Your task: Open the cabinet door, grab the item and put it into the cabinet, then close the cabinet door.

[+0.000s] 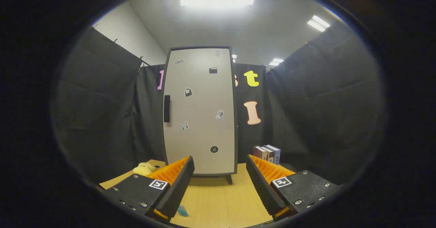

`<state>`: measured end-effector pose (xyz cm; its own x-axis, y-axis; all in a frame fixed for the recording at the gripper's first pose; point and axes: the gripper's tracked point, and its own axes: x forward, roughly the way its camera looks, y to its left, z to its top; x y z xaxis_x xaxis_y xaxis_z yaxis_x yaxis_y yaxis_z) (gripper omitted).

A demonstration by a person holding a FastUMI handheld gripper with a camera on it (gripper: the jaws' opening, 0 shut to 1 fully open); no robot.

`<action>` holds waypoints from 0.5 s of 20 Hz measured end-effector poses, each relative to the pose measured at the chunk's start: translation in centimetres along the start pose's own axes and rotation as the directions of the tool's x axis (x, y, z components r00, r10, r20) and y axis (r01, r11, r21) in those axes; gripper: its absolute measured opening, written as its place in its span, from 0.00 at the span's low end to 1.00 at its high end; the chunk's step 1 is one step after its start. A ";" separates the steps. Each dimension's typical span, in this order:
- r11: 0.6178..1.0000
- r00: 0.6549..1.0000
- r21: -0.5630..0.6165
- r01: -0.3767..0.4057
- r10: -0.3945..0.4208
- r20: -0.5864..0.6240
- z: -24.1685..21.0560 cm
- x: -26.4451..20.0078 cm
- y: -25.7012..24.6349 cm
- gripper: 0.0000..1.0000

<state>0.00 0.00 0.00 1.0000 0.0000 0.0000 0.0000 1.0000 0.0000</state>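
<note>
Facing a tall grey cabinet (201, 110) standing on the wooden worktop (218, 200); door closed, dark handle (166, 108) on its left edge. Small stickers (188, 92) dot the door; any print on them is too small to read. Tongs (220, 173) held level and pointing at the cabinet's base, spread wide, nothing between the fingers (177, 182). A yellow soft item (144, 168) lies on the worktop just left of the left finger, partly hidden by it; its shape is hard to make out. A few books (267, 154) stand upright beyond the right finger, beside the cabinet; spine text unreadable. A small blue object (182, 210) shows below the left finger, cut off.
</note>
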 end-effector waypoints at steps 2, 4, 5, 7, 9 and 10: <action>1.000 1.000 0.002 -0.002 0.002 0.003 0.1 0.1 0.1 0.95; 1.000 1.000 -0.002 -0.003 0.003 0.008 0.2 0.1 0.0 0.95; 1.000 1.000 -0.004 -0.005 0.005 0.008 0.1 0.1 -0.1 0.95; 1.000 1.000 -0.007 -0.003 0.003 0.006 0.1 0.2 -0.1 0.95; 1.000 1.000 -0.003 -0.009 0.009 0.005 0.1 0.3 0.1 0.95; 1.000 1.000 -0.002 -0.009 0.009 0.005 0.2 0.3 0.0 0.95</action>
<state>0.34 0.03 0.21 0.9999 0.0086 0.0054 -0.0086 1.0000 -0.0017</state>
